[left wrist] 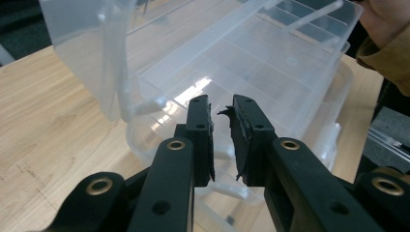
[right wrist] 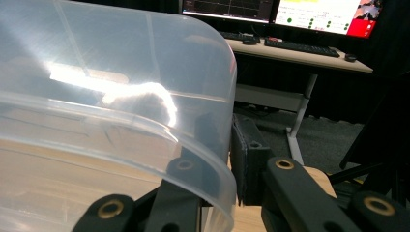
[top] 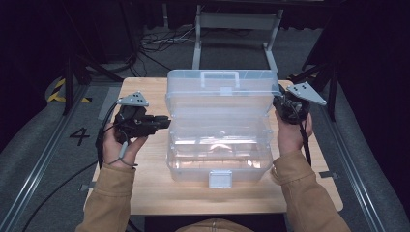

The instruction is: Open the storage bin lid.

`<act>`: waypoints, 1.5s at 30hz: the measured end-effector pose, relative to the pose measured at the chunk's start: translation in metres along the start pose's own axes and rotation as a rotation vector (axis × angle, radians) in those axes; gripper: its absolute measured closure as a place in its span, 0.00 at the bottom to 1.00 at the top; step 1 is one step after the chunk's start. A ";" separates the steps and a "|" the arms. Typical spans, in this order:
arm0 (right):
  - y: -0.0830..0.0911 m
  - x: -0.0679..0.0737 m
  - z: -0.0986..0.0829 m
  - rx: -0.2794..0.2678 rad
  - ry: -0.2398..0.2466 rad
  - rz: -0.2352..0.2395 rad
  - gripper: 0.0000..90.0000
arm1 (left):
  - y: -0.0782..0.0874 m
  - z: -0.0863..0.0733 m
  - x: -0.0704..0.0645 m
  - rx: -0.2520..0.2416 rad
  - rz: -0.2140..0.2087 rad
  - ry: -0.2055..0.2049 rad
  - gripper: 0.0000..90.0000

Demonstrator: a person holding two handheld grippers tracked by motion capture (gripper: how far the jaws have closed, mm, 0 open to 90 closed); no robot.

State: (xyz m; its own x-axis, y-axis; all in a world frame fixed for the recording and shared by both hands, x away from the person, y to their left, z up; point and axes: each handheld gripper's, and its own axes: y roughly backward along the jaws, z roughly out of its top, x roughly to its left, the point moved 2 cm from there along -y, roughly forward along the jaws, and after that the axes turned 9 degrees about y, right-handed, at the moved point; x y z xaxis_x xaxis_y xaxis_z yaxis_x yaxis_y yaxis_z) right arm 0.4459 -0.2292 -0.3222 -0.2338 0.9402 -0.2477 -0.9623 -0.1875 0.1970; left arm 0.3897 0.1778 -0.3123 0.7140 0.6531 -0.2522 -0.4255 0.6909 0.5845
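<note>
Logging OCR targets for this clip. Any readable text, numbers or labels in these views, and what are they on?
"4": dark numeral on the grey floor left of the table, high view.
Monitor screens on the desk behind, right gripper view: coloured panels and rows of text, too small and blurred to read.
Clear plastic organizer box: no print or label readable in any view.
Grippers: no markings legible.

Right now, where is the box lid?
In the high view the lid stands open at the far side of the clear box, mid-table; the right gripper clamps its right edge, and the left gripper sits at the box's left side.
</note>
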 end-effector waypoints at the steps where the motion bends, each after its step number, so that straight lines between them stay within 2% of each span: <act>1: 0.000 0.000 0.000 0.000 0.000 0.000 0.91 | 0.000 0.000 0.000 0.000 0.000 0.000 0.86; 5: -0.006 -0.003 0.000 0.001 0.000 0.013 0.91 | 0.002 -0.004 -0.006 0.019 -0.039 -0.006 0.85; 11: -0.012 -0.005 0.002 0.007 -0.007 0.023 0.91 | 0.001 -0.010 -0.010 0.043 -0.025 -0.019 0.83; 14: -0.015 -0.007 0.003 0.015 -0.011 0.028 0.91 | 0.003 -0.014 -0.011 0.047 -0.032 -0.015 0.82; 22: -0.023 -0.011 0.005 0.021 -0.022 0.053 0.91 | -0.003 -0.024 -0.024 0.124 -0.060 -0.097 0.75; 23: -0.024 -0.012 0.005 0.026 -0.023 0.057 0.91 | -0.003 -0.024 -0.024 0.124 -0.060 -0.097 0.75; 30: -0.029 -0.014 0.008 0.038 -0.022 0.072 0.90 | -0.013 -0.034 -0.032 0.168 -0.091 -0.128 0.74; 39: -0.034 -0.017 0.009 0.052 -0.030 0.089 0.90 | -0.040 -0.046 -0.041 0.291 -0.150 -0.176 0.69; 45: -0.037 -0.019 0.010 0.052 -0.036 0.103 0.89 | -0.055 -0.051 -0.043 0.337 -0.173 -0.189 0.66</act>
State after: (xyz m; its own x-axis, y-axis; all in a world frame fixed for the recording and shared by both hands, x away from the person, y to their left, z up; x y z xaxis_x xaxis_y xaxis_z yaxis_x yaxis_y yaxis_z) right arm 0.4871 -0.2373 -0.3154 -0.3253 0.9264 -0.1898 -0.9246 -0.2695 0.2693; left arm 0.3539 0.1281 -0.3730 0.8618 0.4461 -0.2416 -0.1067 0.6249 0.7733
